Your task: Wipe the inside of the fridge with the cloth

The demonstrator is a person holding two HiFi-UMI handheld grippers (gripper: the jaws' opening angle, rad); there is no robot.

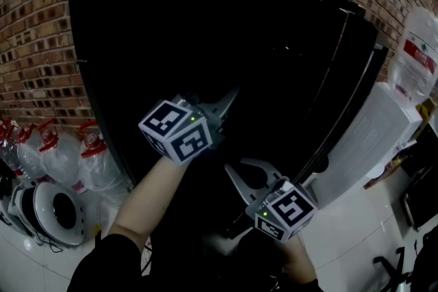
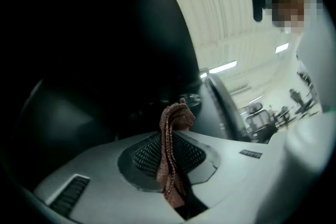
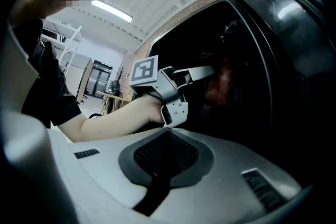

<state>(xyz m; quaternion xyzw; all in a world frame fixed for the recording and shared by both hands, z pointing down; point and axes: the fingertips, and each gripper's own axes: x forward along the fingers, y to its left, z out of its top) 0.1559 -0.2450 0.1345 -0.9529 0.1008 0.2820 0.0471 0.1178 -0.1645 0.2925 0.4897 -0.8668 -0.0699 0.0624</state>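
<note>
A tall black fridge (image 1: 205,37) fills the middle of the head view; its front is too dark to make out any inside. My left gripper (image 1: 230,96) reaches up toward it. Its jaws are shut on a reddish-brown cloth (image 2: 172,160), which runs between the pads and bunches up past the tips. In the right gripper view the left gripper (image 3: 206,73) holds the cloth (image 3: 223,85) against the dark fridge opening. Lower and to the right, my right gripper (image 1: 236,173) is shut with nothing between its jaws. It points level toward the fridge beside the door edge (image 3: 273,23).
A brick wall (image 1: 34,44) stands behind the fridge. Several clear tied bags (image 1: 65,157) and a round white appliance (image 1: 55,212) lie on the floor at the left. A white water dispenser (image 1: 373,137) with a bottle (image 1: 417,55) stands close on the right.
</note>
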